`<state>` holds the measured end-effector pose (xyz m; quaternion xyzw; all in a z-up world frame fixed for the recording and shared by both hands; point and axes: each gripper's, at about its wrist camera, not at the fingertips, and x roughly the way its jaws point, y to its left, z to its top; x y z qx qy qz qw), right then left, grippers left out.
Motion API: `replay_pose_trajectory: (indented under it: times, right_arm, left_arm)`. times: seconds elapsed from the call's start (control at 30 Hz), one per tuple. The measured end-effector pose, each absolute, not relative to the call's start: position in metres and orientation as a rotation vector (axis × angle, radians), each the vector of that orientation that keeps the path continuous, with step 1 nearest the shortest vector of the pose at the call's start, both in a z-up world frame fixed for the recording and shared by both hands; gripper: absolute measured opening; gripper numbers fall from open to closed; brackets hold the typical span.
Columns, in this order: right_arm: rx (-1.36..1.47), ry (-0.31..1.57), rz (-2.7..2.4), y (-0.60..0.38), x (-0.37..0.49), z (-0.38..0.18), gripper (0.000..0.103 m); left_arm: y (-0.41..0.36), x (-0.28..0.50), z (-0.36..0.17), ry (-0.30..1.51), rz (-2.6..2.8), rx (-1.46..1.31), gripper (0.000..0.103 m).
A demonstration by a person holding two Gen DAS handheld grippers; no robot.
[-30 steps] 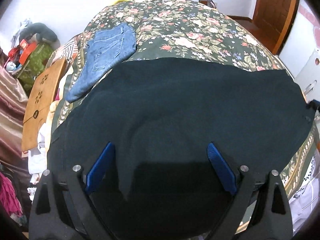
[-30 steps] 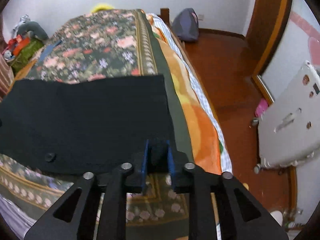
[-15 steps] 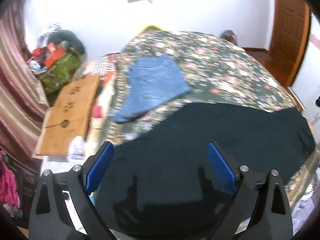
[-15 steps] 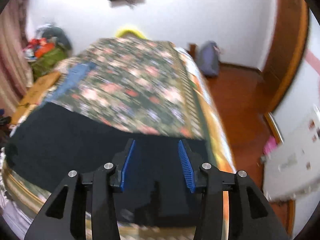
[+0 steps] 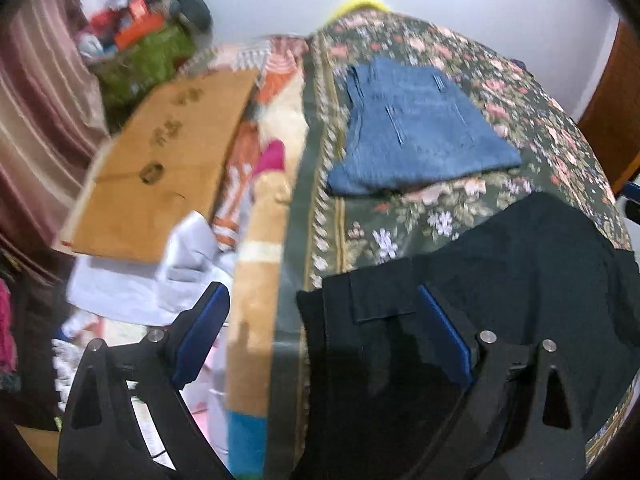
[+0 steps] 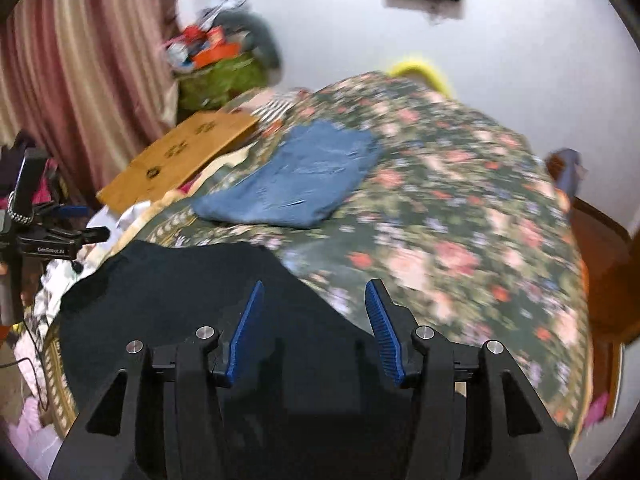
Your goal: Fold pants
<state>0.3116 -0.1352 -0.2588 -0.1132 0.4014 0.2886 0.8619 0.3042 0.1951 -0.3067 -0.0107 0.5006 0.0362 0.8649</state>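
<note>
Both grippers, left gripper (image 5: 320,328) and right gripper (image 6: 314,332), gape above black pants (image 6: 180,280).

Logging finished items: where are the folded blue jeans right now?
The blue jeans lie folded on the floral bedspread, beyond the black pants, near the bed edge by the cardboard.

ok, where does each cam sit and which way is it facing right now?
Left wrist: on the left gripper, looking down at the black pants' end at the bed's left edge; open jaws show.
Right wrist: on the right gripper, facing along the floral bedspread toward the wall; open jaws show over the black pants.
Shared: black pants, folded jeans, cardboard sheet, bedspread.
</note>
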Motion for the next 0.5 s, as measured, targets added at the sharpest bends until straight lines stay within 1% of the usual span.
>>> replay_pose_trajectory:
  times: [0.03, 0.1, 0.13, 0.2, 0.23, 0.27, 0.33, 0.37, 0.4, 0.43, 0.47, 0.5]
  right_arm:
    - [-0.247, 0.859, 0.623, -0.127, 0.315, -0.263, 0.049]
    - [-0.263, 0.895, 0.654, -0.111, 0.326, -0.275, 0.049]
    - [-0.272, 0.913, 0.671, -0.103, 0.332, -0.280, 0.049]
    - [-0.289, 0.938, 0.705, -0.092, 0.340, -0.289, 0.049]
    - [-0.298, 0.950, 0.719, -0.086, 0.344, -0.293, 0.049]
    - [-0.309, 0.967, 0.729, -0.081, 0.348, -0.297, 0.049]
    - [-0.309, 1.010, 0.755, -0.073, 0.355, -0.305, 0.049]
    - [-0.298, 1.036, 0.770, -0.072, 0.356, -0.309, 0.049]
    - [-0.277, 1.054, 0.778, -0.072, 0.358, -0.312, 0.044]
    - [-0.260, 1.051, 0.780, -0.074, 0.358, -0.311, 0.039]
    - [-0.258, 1.044, 0.771, -0.074, 0.356, -0.310, 0.028]
    - [-0.266, 1.034, 0.755, -0.075, 0.355, -0.310, 0.019]
  left_arm:
    - [0.195, 0.307, -0.315, 1.066, 0.053, -0.033, 0.086]
    - [0.192, 0.314, -0.331, 1.118, 0.015, -0.045, 0.066]
    - [0.191, 0.317, -0.339, 1.145, -0.011, -0.053, 0.063]
    - [0.188, 0.320, -0.348, 1.170, -0.057, -0.071, 0.054]
    - [0.187, 0.320, -0.351, 1.174, -0.076, -0.078, 0.052]
    - [0.186, 0.319, -0.352, 1.171, -0.094, -0.090, 0.047]
    - [0.188, 0.317, -0.352, 1.159, -0.101, -0.119, 0.043]
    - [0.191, 0.315, -0.352, 1.149, -0.098, -0.152, 0.034]
    - [0.193, 0.313, -0.352, 1.143, -0.090, -0.173, 0.028]
    - [0.195, 0.310, -0.352, 1.135, -0.077, -0.185, 0.026]
    - [0.195, 0.307, -0.351, 1.126, -0.066, -0.178, 0.019]
    - [0.193, 0.304, -0.350, 1.114, -0.052, -0.160, 0.015]
